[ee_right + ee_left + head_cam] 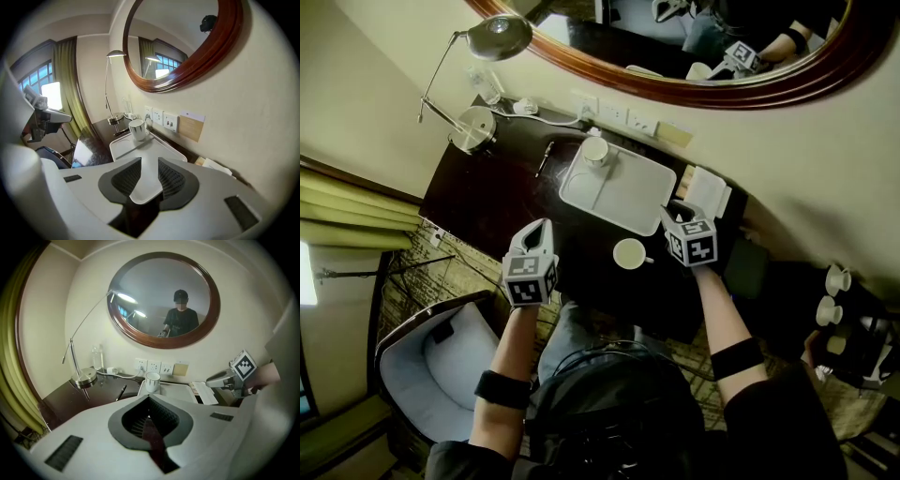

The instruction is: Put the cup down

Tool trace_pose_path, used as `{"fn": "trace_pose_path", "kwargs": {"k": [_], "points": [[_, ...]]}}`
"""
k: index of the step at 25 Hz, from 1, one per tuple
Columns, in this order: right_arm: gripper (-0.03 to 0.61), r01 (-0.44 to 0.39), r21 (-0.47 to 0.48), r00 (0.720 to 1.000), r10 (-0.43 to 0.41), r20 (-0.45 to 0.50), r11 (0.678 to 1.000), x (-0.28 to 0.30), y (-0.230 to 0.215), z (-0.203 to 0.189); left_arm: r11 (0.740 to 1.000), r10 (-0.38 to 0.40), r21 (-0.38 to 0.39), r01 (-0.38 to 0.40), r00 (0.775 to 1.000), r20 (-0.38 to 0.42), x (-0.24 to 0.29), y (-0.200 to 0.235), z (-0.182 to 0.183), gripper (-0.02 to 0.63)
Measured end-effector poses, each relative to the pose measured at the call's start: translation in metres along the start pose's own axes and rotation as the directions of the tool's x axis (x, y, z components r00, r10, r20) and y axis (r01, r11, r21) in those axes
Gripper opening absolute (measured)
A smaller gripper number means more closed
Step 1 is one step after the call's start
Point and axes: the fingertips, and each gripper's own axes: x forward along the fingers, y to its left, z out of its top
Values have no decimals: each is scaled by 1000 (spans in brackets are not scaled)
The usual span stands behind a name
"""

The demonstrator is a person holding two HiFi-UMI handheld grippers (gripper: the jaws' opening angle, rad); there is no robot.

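- A cup stands upright on the desk, just below the centre of the head view and just under the lower edge of the tray.
- The right gripper is just to the right of that cup and clear of it. Its jaws stand apart and empty, and they point at the tray.
- The left gripper is clenched on nothing, in the lower left-centre of the head view, well apart from the cup.
- A second cup sits in the tray's upper left corner, with neither gripper near it.
- The cup on the desk is probably the task's cup, though neither gripper view shows it. If so, the set-down looks done.
- All that seems left is to draw the right gripper away without knocking the cup.
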Motion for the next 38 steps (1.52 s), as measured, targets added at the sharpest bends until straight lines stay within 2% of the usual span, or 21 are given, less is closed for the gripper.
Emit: {"fn": "trace_pose_path", "kwargs": {"k": [2, 6, 8, 12, 18, 21, 26, 33, 34, 38], "points": [[174, -16, -29, 1000, 16, -11, 999, 16, 11, 17, 1000, -19, 6, 19, 1000, -12, 6, -4, 0, -12], [229, -71, -82, 997, 70, -21, 994, 44, 41, 49, 999, -34, 31, 35, 999, -23, 14, -7, 1, -12], [289, -87, -108, 996, 86, -15, 990, 61, 47, 59, 998, -28, 54, 28, 999, -17, 19, -4, 6, -12], [405, -97, -85, 995, 97, -3, 992, 79, 70, 81, 996, -6, 90, 6, 1000, 2, 30, 12, 8, -12], [488, -67, -77, 998, 67, -3, 995, 124, 85, 94, 993, -56, 102, 58, 998, -25, 45, 17, 15, -12], [511, -41, -63, 999, 41, -2, 997, 149, 87, 102, 990, -82, 115, 87, 996, -44, 54, 21, 14, -12], [511, -15, -50, 1000, 15, 5, 999, 185, 90, 114, 985, -109, 127, 115, 993, -49, 67, 31, 12, -12], [513, 74, -10, 997, -74, 4, 997, 220, 80, 119, 988, -122, 93, 126, 991, -48, 70, 44, 4, -12], [528, 85, -8, 996, -85, 0, 996, 223, 79, 119, 988, -122, 85, 126, 991, -46, 70, 46, 3, -12], [528, 88, 8, 996, -88, -32, 996, 237, 82, 119, 990, -124, 66, 127, 991, -44, 67, 51, -3, -12]]}}
